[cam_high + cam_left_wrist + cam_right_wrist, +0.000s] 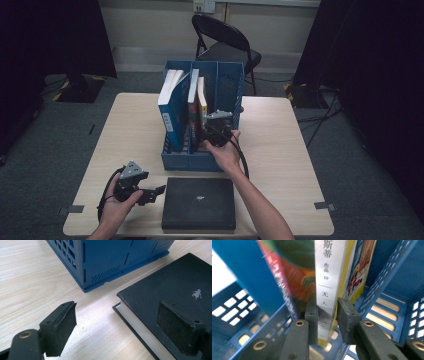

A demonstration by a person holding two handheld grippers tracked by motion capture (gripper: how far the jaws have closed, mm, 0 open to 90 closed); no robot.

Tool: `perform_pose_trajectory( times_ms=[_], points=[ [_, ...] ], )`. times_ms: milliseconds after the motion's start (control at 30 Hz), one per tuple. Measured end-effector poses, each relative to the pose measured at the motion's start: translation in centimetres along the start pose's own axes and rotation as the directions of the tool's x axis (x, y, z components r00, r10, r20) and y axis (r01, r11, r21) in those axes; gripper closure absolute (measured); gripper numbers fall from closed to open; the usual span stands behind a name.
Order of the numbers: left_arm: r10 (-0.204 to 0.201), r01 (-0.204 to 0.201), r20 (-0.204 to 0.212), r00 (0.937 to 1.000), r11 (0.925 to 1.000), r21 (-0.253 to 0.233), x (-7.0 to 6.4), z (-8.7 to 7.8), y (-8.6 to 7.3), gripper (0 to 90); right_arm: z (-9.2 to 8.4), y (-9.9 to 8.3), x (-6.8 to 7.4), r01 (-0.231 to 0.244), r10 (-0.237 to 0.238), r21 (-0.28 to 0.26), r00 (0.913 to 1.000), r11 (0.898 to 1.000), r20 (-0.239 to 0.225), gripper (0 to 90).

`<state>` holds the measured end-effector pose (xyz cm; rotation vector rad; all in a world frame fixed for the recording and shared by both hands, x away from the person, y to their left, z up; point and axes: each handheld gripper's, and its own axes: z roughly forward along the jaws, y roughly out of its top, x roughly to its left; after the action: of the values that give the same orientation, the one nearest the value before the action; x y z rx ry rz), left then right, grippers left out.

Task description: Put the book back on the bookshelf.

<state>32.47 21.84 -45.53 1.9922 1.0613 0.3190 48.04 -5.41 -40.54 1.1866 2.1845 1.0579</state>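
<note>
High view: my right claw (209, 131) sat at the white-spined book (201, 107) in the blue file rack (227, 90)'s middle slot; my left claw (150, 193) rested on the table (280, 150) just beside the flat black book (199, 203). Left gripper view: left claw (117, 322) jaws apart, straddling the black book's (170, 285) corner, nothing gripped. Right gripper view: right claw (325, 317) clamped on the white-spined book's (332, 277) lower spine.

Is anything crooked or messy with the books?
Yes. The blue-covered book in the blue plastic file rack leans sideways instead of standing upright. The black hardcover book lies flat on the table, outside the rack.
</note>
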Motion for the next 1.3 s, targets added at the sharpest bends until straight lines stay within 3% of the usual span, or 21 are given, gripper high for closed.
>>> perform_pose_trajectory(
  times_ms=[267, 533, 700, 833, 1067, 1300],
  points=[
    [-0.005, 0.005, -0.001, 1.0000, 1.0000, -0.007, 0.0, -0.1, 0.0, 15.7, 1.0, 1.0, 0.1, -0.026, 0.026, 0.000, 0.9996, 1.000, 0.003, 72.3],
    [-0.009, 0.010, 0.001, 1.0000, 0.9999, -0.008, 0.1, -0.1, -0.1, 15.7, 0.9, 0.6, 0.5, -0.002, 0.003, -0.012, 0.9999, 1.000, 0.012, 66.0],
    [-0.004, 0.004, -0.001, 1.0000, 1.0000, -0.007, 0.1, -0.1, -0.1, 15.7, 0.4, 0.1, 0.4, -0.008, 0.007, -0.022, 0.9999, 1.000, -0.013, 58.9],
    [-0.001, 0.001, 0.000, 1.0000, 1.0000, -0.007, 0.0, -0.1, -0.1, 15.7, -0.8, 0.0, 0.2, -0.012, 0.011, -0.043, 0.9995, 0.999, -0.030, 59.8],
    [-0.003, 0.003, 0.005, 1.0000, 1.0000, -0.002, -0.1, 0.0, -0.1, 15.7, -1.3, -0.5, 0.2, -0.010, 0.007, -0.046, 0.9981, 0.999, -0.061, 61.1],
    [-0.001, 0.001, 0.000, 1.0000, 1.0000, -0.002, -0.1, 0.1, -0.1, 15.7, -2.7, -1.1, -0.3, -0.030, 0.021, -0.073, 0.9925, 0.997, -0.121, 54.9]
  ],
)
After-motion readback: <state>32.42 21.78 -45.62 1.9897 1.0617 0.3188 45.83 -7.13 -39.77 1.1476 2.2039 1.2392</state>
